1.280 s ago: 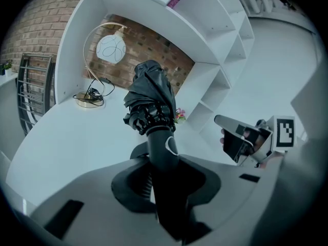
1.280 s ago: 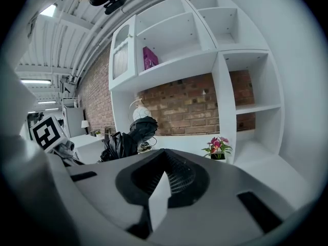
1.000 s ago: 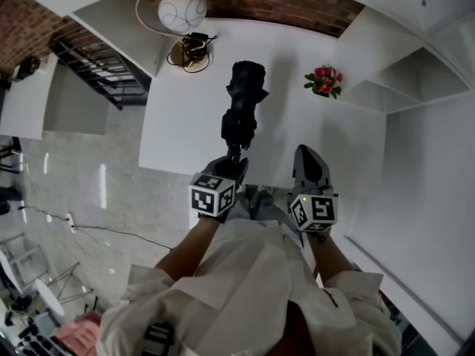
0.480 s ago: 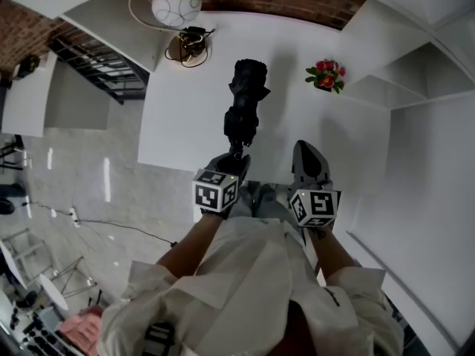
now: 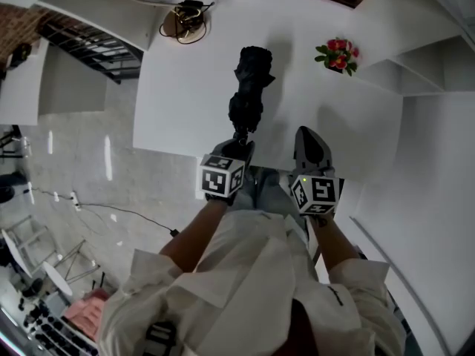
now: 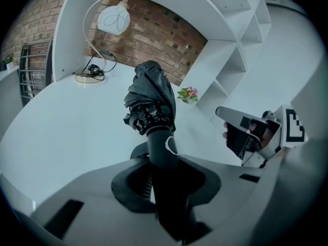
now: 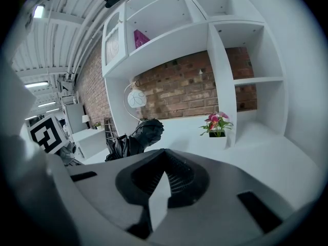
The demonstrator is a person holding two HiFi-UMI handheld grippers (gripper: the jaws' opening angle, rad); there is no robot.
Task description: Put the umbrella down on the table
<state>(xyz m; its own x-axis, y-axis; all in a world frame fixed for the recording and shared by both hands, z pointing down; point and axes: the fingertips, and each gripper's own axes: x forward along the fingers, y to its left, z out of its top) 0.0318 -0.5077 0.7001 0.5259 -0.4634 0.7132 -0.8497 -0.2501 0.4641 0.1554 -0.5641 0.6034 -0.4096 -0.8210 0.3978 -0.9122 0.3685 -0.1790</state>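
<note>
so, left claw [image 6: 163, 160] is clamped on the handle of the umbrella [image 6: 151, 99]. the folded canopy sticks straight out ahead of it, long axis running away from the person over the white bench [image 5: 185, 87]. looks like it's held just off the surface, can't tell for sure. right claw [image 7: 163, 176] sits beside it, closed and empty. i'd guess lowering it flat comes next.

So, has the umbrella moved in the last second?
Yes, slightly. In the head view the tip of the umbrella has drawn back from just past the flowers to level with them.
</note>
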